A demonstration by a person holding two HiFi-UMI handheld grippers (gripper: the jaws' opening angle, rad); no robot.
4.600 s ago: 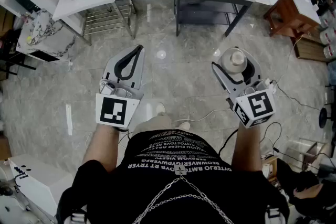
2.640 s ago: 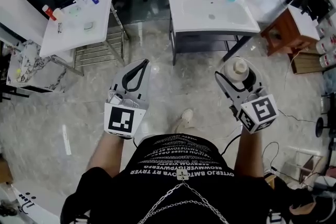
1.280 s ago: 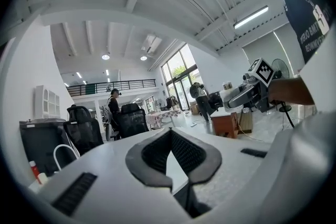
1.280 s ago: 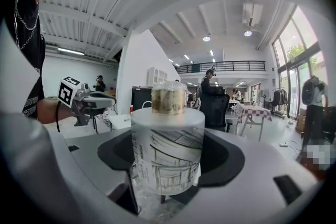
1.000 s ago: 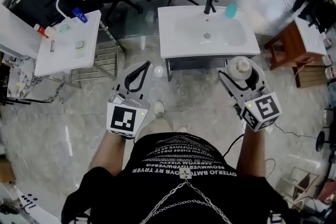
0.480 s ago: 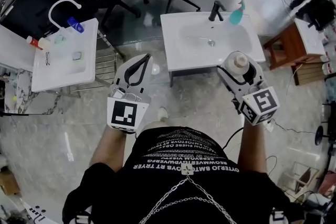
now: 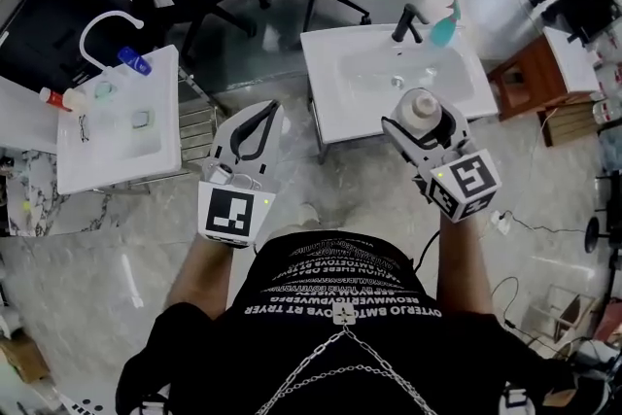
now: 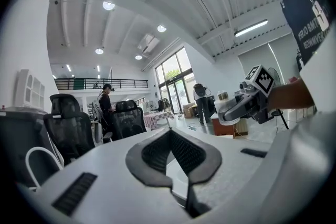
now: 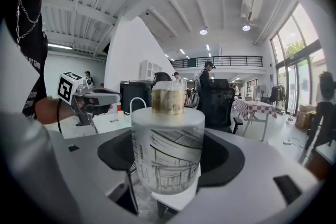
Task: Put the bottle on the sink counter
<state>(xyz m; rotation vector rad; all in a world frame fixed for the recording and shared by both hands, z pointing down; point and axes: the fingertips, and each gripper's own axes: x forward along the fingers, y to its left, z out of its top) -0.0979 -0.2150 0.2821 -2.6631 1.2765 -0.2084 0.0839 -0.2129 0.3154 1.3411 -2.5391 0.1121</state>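
Standing on the grey floor, a white sink counter point(image 7: 335, 102) is seen ahead of the person, with a black faucet point(image 7: 408, 19) and a teal dispenser point(image 7: 444, 29) at its back edge. The left gripper point(image 7: 264, 112) is held short of the counter's front left corner, its jaws closed together on nothing. The right gripper point(image 7: 408, 119) is clamped on the bottle point(image 9: 168, 149), a frosted one with a line drawing, which is carried upright and overlaps the counter's front edge in the head view.
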